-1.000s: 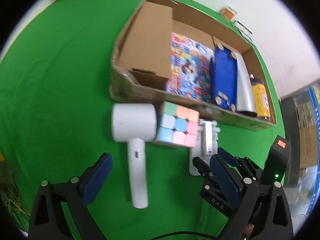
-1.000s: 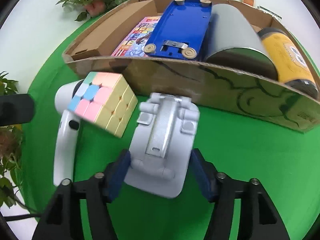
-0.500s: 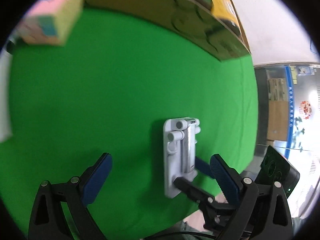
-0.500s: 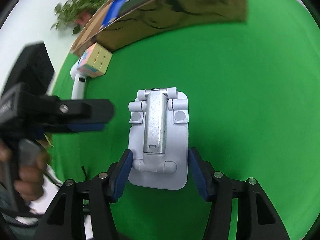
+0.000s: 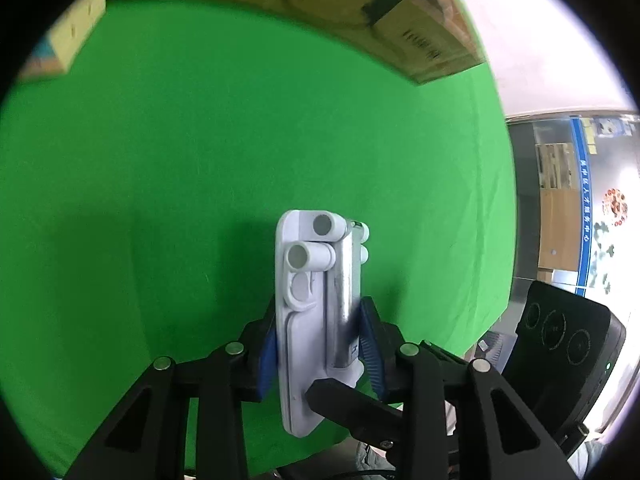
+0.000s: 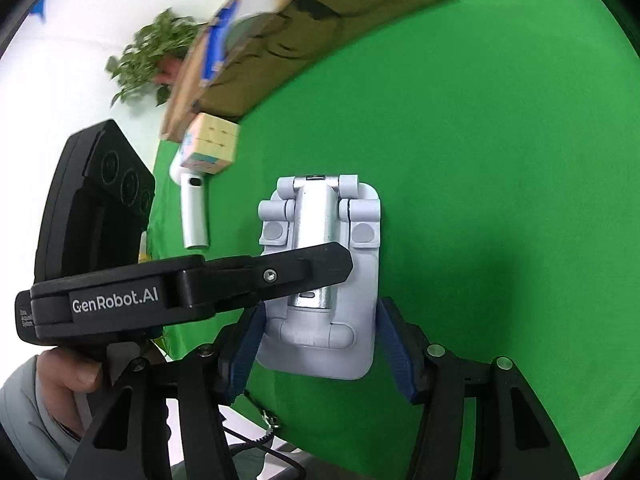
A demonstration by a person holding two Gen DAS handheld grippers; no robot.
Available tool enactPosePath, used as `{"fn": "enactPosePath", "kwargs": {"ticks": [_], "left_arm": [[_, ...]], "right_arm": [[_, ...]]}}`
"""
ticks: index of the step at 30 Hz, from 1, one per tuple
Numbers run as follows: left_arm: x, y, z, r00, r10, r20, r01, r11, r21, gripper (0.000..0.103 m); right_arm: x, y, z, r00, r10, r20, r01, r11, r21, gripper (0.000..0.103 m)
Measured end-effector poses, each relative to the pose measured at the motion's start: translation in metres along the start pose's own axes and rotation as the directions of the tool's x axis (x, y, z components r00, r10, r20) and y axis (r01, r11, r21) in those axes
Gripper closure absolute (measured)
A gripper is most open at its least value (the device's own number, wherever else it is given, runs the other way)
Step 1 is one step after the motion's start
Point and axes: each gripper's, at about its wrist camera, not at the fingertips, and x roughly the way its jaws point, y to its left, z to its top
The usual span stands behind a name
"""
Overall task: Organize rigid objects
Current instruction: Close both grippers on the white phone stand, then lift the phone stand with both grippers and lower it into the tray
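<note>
Now both grippers are holding the same white folding stand point(image 6: 320, 276) above the green cloth point(image 6: 480, 160). The right gripper point(image 6: 320, 344) is clamping its wide base, blue pads on either side edge, jaws partly closed. The left gripper point(image 5: 320, 344) has just been closing and is now pinching the stand across its thickness — plate on one pad, silver arm on the other.

To do this well, each grip should probably be staying firm while any unfolding or handover is going slowly, so the hinge is not twisting.

Open cloth is lying all around. The cardboard box point(image 6: 320, 32) is sitting well apart, with the pastel cube point(image 6: 210, 144) and white hair dryer point(image 6: 194, 208) beside its near wall — the stand's likely path is looking unobstructed.
</note>
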Motion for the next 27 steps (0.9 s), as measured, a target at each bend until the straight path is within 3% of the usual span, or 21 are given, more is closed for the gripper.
{"fn": "enactPosePath", "kwargs": {"ticks": [5,9,16,20,27], "left_arm": [[-0.042,-0.014,0.013,0.998,0.003,0.068,-0.004,1.000,0.021,0.068],[-0.088,-0.021,0.028,0.988,-0.021,0.150,0.016,0.999,0.040,0.068],[-0.171,0.011,0.069,0.961,-0.052,0.273,0.048,0.999,0.023,0.068],[-0.198,0.035,0.095,0.957,-0.020,0.289,0.011,0.999,0.035,0.068],[-0.217,0.083,0.148,0.959,-0.047,0.280,0.036,0.998,0.045,0.069]], "right_arm": [[-0.025,0.033,0.019,1.000,0.004,0.029,-0.003,0.999,-0.044,0.048],[-0.037,0.084,0.051,0.999,-0.007,0.041,0.013,0.988,-0.154,0.048],[-0.040,0.177,0.105,0.997,-0.031,0.073,0.050,0.960,-0.276,0.048],[-0.012,0.232,0.139,0.996,-0.049,0.077,0.071,0.948,-0.310,0.049],[0.030,0.267,0.188,0.995,-0.060,0.085,0.082,0.956,-0.280,0.050]]}}
